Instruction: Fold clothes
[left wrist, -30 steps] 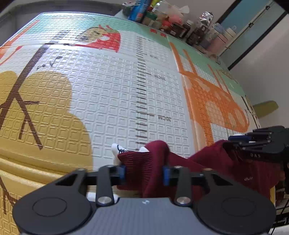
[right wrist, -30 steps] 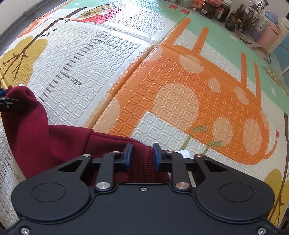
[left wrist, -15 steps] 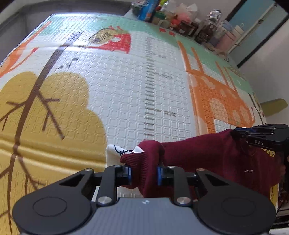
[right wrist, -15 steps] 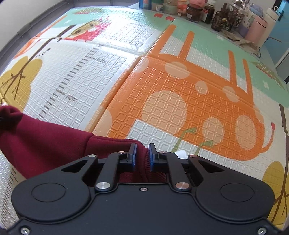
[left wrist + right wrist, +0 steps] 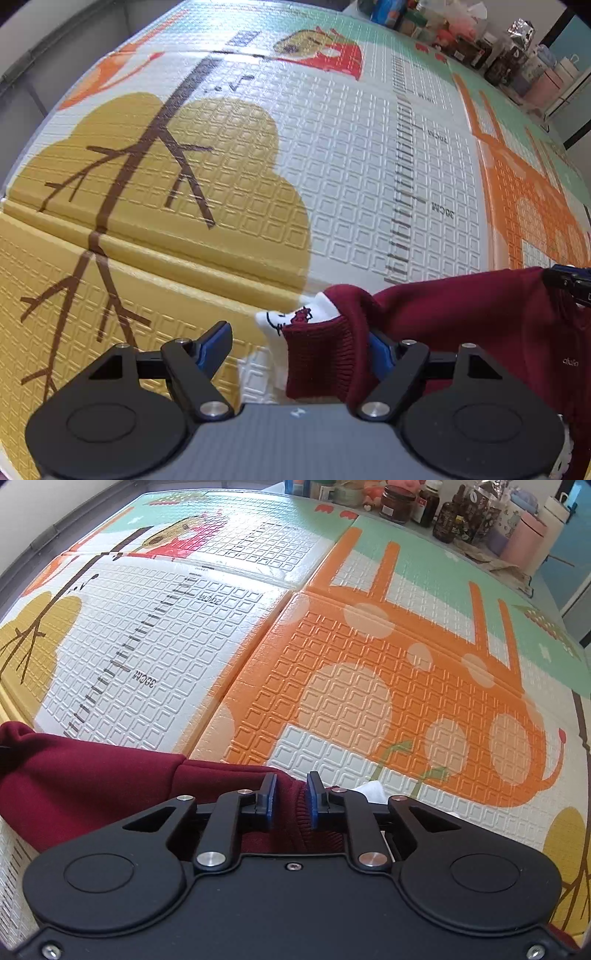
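Sweater [image 5: 461, 317], one maroon piece, lies on play mat [image 5: 332, 155]. Left gripper [image 5: 301, 343] has just spread its jaws, cuff loose between them w/ no pinch, prob. dropping that end. Right gripper [image 5: 291, 799] stays clamped on ribbed fabric, prob. anchoring it.

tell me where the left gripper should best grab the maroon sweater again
Probably the ribbed cuff of the maroon sweater, coming from above. It lies bunched between the left gripper, whose jaws have just been opening and no longer press it. The knit band is thick and firm, and the white cloth beside it should be left out. The right gripper holds the other end.
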Demonstrator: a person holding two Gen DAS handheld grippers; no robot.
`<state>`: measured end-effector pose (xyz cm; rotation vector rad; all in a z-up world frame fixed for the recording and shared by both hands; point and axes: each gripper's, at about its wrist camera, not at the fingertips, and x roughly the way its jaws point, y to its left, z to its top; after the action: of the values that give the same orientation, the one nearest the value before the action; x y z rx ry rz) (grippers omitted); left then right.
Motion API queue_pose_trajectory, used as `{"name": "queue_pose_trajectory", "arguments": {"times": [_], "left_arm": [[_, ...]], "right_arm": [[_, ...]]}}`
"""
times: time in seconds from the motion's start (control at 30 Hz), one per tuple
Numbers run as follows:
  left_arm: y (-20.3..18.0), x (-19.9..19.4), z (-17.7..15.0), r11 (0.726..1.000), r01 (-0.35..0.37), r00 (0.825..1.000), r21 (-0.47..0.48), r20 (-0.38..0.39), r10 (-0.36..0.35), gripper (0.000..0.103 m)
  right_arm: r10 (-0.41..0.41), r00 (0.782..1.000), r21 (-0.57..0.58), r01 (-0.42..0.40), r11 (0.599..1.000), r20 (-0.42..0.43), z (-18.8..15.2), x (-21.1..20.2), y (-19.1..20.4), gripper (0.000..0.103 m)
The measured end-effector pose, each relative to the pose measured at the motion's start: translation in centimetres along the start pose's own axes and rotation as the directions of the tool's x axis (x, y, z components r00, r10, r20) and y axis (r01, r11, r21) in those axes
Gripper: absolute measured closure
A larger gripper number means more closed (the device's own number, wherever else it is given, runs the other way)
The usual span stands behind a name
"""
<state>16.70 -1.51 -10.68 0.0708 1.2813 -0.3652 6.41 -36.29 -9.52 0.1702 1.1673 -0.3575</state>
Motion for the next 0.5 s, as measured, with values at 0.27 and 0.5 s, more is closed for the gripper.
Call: {"name": "queue_pose_trajectory", "arguments": {"times": [0.27, 0.5], "left_arm": [[1.0, -2.1, 0.4, 0.998, 0.022, 0.999, -0.056, 0.035, -0.02, 0.023], [-1.2, -5.5, 0.4, 0.995, 0.099, 0.991, 0.022, 0.089, -0.1, 0.026]], "right_arm": [[-0.014, 1.0, 0.011, 0.014, 1.0, 0.0, -0.2, 0.4, 0.0, 0.087], [-0.02, 1.0, 0.023, 0.02, 1.0, 0.004, -0.2, 0.4, -0.1, 0.087]]}}
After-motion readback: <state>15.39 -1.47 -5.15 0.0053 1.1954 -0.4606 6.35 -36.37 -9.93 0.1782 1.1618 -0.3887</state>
